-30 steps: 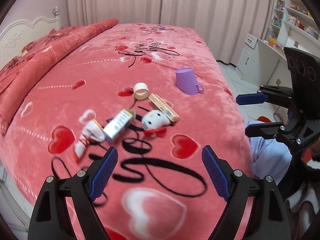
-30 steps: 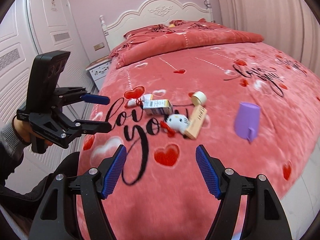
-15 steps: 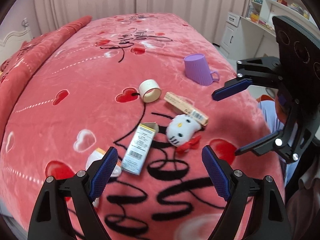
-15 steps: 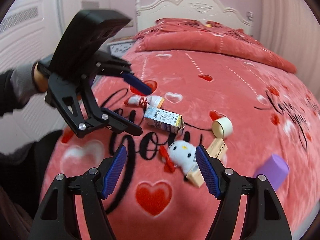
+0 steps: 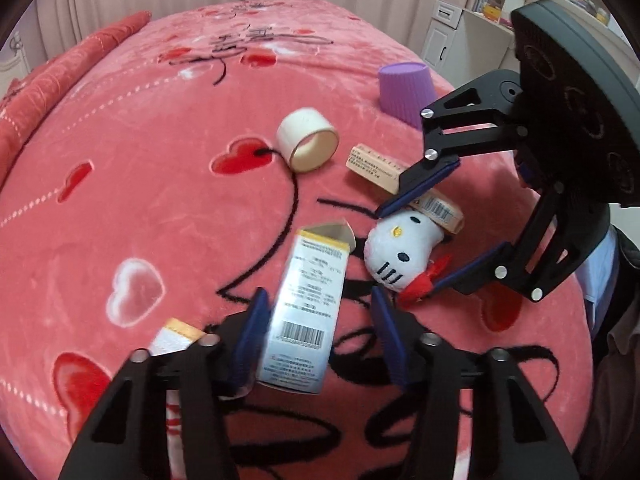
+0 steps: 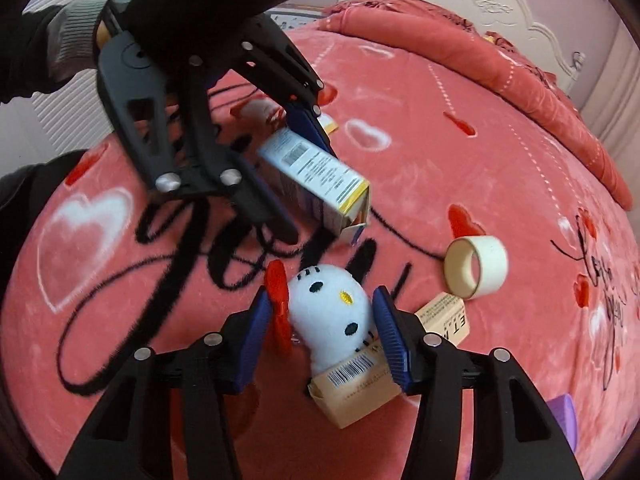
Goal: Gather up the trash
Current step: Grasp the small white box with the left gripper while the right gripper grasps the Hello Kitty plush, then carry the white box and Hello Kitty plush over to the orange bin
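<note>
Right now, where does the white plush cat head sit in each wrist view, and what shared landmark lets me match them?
Left wrist: white plush cat head right of centre, between the right gripper's closing jaws.
Right wrist: bottom centre, between that camera's own blue pads.
Shared landmark: tape roll, lying on the pink blanket just beyond the plush.

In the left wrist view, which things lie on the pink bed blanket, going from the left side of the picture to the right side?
Crumpled white and orange wrapper → grey and yellow paper carton between the closing left gripper → white plush cat head with red bow between the closing right gripper.
</note>
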`<state>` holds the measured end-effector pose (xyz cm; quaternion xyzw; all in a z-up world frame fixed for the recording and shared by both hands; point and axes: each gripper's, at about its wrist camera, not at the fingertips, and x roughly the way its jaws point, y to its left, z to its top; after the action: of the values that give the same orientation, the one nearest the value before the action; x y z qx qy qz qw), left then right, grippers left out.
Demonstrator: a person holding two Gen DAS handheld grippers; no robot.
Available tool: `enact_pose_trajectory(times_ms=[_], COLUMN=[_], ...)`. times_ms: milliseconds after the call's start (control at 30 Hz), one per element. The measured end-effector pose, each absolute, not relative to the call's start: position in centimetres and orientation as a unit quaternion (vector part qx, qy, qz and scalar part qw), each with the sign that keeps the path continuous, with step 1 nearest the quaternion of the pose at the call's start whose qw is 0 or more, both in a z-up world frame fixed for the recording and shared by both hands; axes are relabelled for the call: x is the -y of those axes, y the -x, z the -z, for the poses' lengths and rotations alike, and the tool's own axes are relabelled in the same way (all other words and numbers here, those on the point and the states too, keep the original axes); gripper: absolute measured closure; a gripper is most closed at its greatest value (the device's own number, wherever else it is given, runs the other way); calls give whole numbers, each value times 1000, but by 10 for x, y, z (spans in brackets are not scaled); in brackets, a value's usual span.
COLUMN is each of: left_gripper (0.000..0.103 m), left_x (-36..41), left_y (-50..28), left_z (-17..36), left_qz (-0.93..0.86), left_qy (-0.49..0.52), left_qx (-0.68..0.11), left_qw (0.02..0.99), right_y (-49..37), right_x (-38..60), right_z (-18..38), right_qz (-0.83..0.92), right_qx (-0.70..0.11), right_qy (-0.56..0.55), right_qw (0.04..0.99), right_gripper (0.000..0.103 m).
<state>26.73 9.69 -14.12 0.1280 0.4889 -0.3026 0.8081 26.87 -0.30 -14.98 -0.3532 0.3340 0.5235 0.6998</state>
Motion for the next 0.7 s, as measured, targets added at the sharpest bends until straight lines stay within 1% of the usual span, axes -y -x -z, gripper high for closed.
enact_pose_trajectory(times_ms=[100, 167, 267, 367, 467, 567, 700], left_gripper=[70, 75, 75, 75, 75, 75, 75], left_x=[-97, -99, -100, -100, -100, -95, -85], left_y=[-268, -267, -262, -251, -241, -223, -193], left_z=[148, 145, 139, 130, 120, 109, 96], left_qz=[298, 296, 292, 285, 273, 269, 263], left_qy=[-119, -111, -102, -102, -88, -90, -87], left_qx=[-495, -494, -493, -490, -492, -485, -484], left_qw=[808, 810, 813, 818, 822, 827, 830], right_y=[-271, -273, -276, -279, -272, -259, -231], right_x=[4, 6, 11, 21, 30, 39, 50], right_z=[152, 149, 140, 126, 115, 101, 89], right_qz=[-524, -523, -525, -527, -526, -534, -536], right_qx=[-337, -339, -347, -363, -368, -370, -371], right_qy=[338, 324, 289, 239, 211, 177, 164], right_qw=[706, 711, 721, 731, 737, 739, 740], right_gripper=[58, 62, 65, 65, 65, 65, 65])
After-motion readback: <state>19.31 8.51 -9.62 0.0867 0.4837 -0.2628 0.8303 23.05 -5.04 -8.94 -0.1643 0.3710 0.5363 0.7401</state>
